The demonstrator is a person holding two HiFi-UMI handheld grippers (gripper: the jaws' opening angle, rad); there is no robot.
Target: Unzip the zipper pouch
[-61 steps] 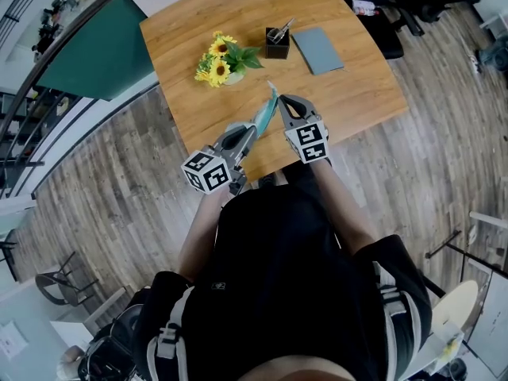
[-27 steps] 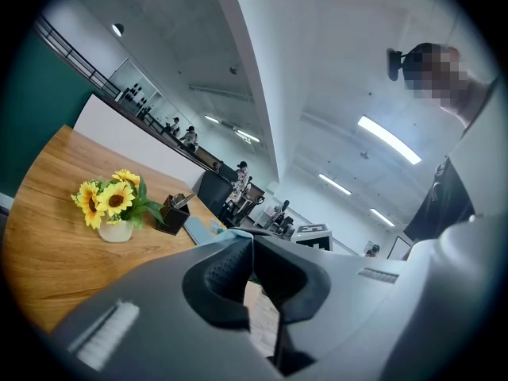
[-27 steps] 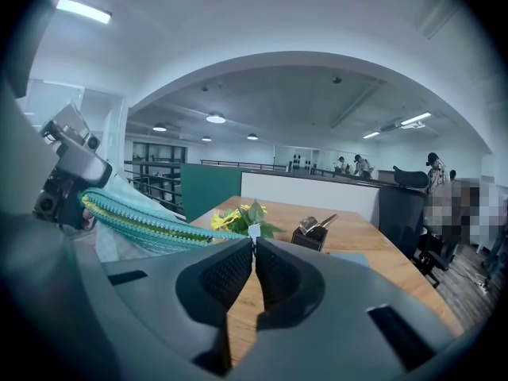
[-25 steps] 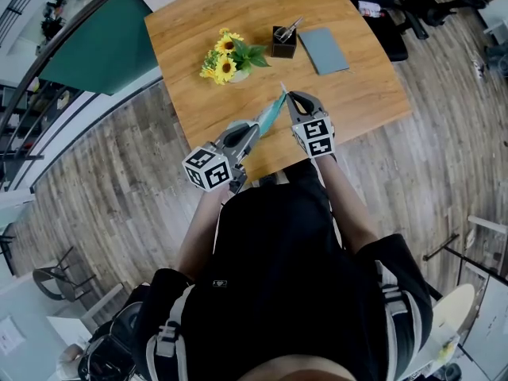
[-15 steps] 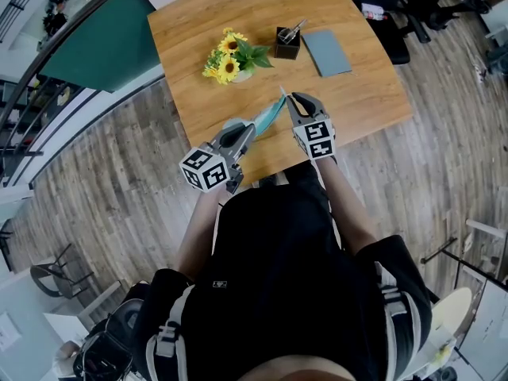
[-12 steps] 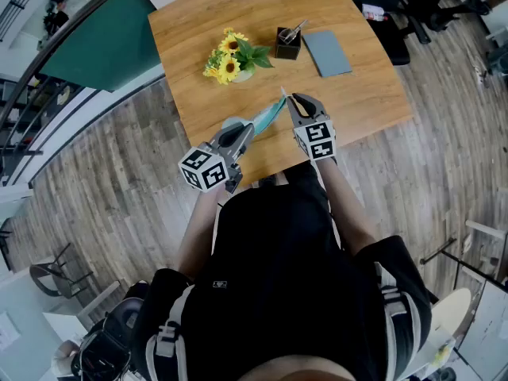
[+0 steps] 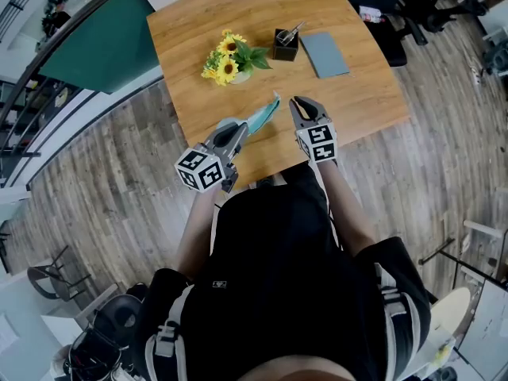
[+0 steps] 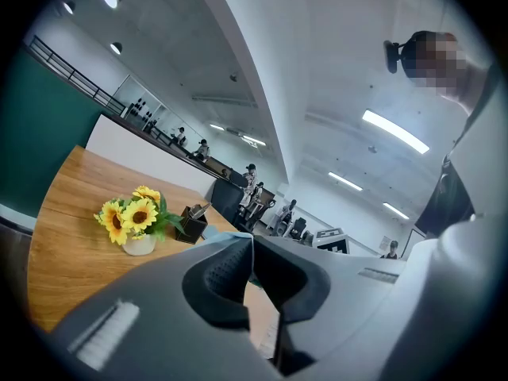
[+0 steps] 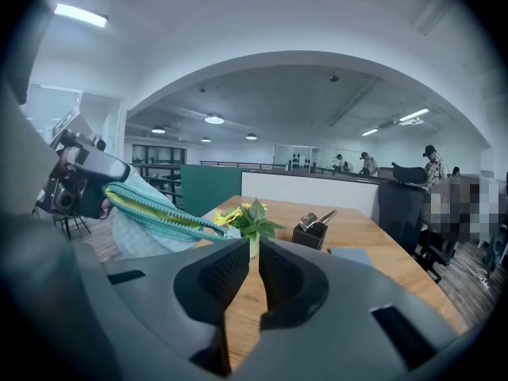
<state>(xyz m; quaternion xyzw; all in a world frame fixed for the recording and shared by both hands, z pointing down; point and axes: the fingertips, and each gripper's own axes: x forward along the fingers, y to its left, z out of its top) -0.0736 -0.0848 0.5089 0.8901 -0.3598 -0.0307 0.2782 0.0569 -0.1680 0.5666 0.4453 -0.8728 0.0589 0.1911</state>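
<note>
The left gripper [image 7: 235,132] has its jaws pressed together on a fold of the teal zipper pouch [image 7: 259,117], and the pale fabric shows pinched between the pads in the left gripper view. From that clamp the pouch slants up and away over the near edge of the wooden table [image 7: 357,94], held clear of the wood, with its far tip ending just beside the right gripper [image 7: 302,103]. The right gripper's jaws have just been opening and now stand a narrow slit apart with nothing between them. In the right gripper view the pouch's zipper end sits just to the left of the jaws, not touching the pads. The two rows of teal teeth seem to lie parted there, with yellow-green showing between them, though the wide-angle bend makes this hard to be sure of. Farther back on the table stand a pot of sunflowers [image 7: 225,60] and a dark pen holder [image 7: 283,43], with a grey-blue pad [image 7: 324,52] lying flat just beside the holder.
</note>
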